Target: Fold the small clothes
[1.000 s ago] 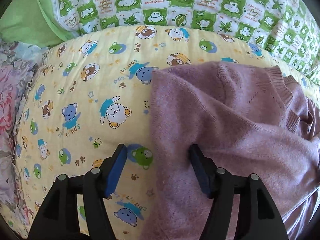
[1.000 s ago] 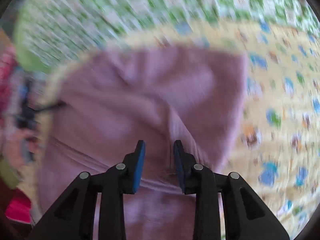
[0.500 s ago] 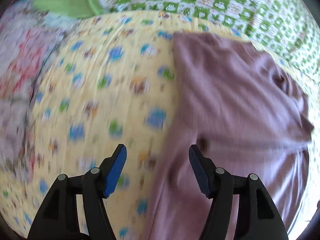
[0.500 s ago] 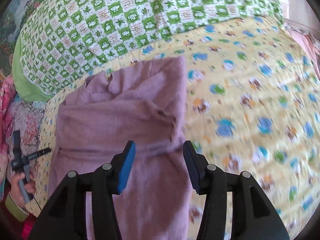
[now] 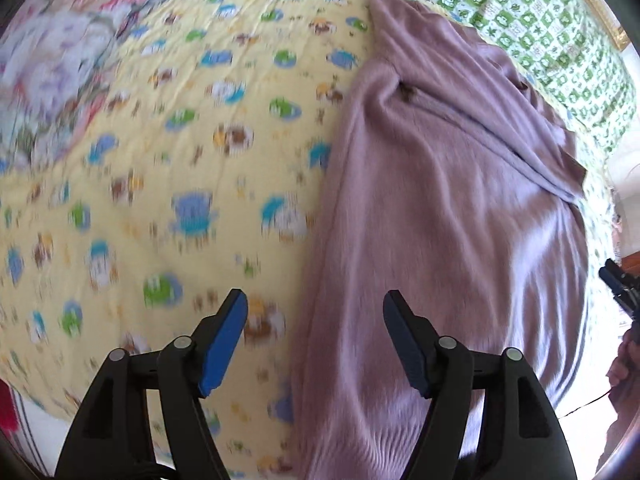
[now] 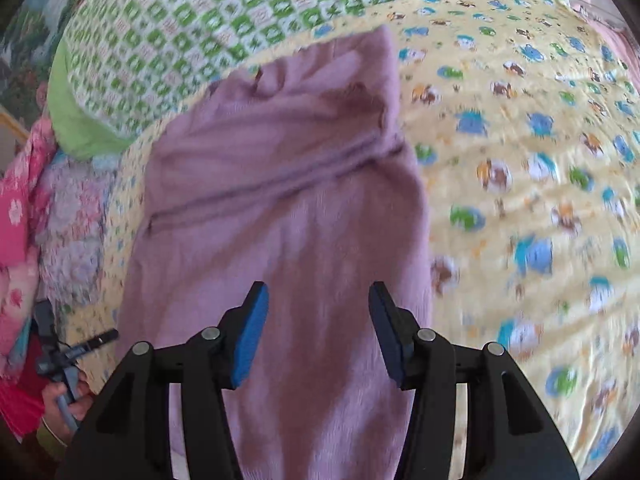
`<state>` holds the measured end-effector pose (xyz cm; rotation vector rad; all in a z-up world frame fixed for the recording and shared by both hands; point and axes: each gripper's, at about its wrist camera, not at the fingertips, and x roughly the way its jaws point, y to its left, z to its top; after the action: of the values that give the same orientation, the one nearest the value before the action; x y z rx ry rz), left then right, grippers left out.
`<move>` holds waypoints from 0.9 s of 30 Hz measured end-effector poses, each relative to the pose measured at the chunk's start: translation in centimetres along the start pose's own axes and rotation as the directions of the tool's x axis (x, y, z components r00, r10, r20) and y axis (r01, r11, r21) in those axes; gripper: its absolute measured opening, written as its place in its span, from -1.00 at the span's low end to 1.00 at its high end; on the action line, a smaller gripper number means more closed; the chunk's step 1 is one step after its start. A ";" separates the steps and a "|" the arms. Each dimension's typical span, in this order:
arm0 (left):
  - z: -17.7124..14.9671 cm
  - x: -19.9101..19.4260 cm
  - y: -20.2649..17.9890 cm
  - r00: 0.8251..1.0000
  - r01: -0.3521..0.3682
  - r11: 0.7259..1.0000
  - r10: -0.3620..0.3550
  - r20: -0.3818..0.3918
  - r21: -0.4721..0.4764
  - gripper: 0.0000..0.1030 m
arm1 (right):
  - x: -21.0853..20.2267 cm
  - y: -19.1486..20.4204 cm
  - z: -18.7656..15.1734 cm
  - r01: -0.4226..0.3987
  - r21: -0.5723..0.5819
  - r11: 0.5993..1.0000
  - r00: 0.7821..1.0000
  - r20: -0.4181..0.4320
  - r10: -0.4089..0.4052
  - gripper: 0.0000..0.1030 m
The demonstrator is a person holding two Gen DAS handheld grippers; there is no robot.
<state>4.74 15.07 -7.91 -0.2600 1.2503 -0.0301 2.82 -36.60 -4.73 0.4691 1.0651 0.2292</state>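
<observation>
A mauve knit sweater (image 5: 440, 200) lies flat on a yellow cartoon-print quilt (image 5: 180, 160), one sleeve folded across its chest. My left gripper (image 5: 316, 294) hovers over the sweater's left edge near the hem. Its jaws are opening and its blue pads are clear of the cloth. In the right wrist view the sweater (image 6: 280, 180) fills the middle. My right gripper (image 6: 318, 286) hangs above the lower body of the sweater. Its jaws are opening too, with nothing pinched. The other hand with its gripper (image 6: 60, 356) shows at the lower left.
A green-and-white checked cover (image 6: 240, 12) lies behind the sweater's collar end. Pink and floral fabrics (image 6: 68, 208) are heaped beside the quilt (image 6: 520, 160). The quilt spreads wide to the right of the sweater. The bed edge runs along the bottom of the left wrist view.
Both grippers have pulled back along the sweater from the collar end toward the hem. The right jaws went from nearly shut on the knit to wide apart, releasing it. The left jaws stayed apart.
</observation>
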 end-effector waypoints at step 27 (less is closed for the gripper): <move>-9.2 1.2 -1.1 0.981 0.175 0.951 -0.148 -0.123 0.255 0.50 | -3.7 -6.4 -20.2 -0.293 0.205 0.934 0.956 0.079 0.283 0.04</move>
<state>-3.38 12.21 -11.42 -0.1287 1.3086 -0.3541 -17.01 -38.49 -12.97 0.8245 0.9756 0.3623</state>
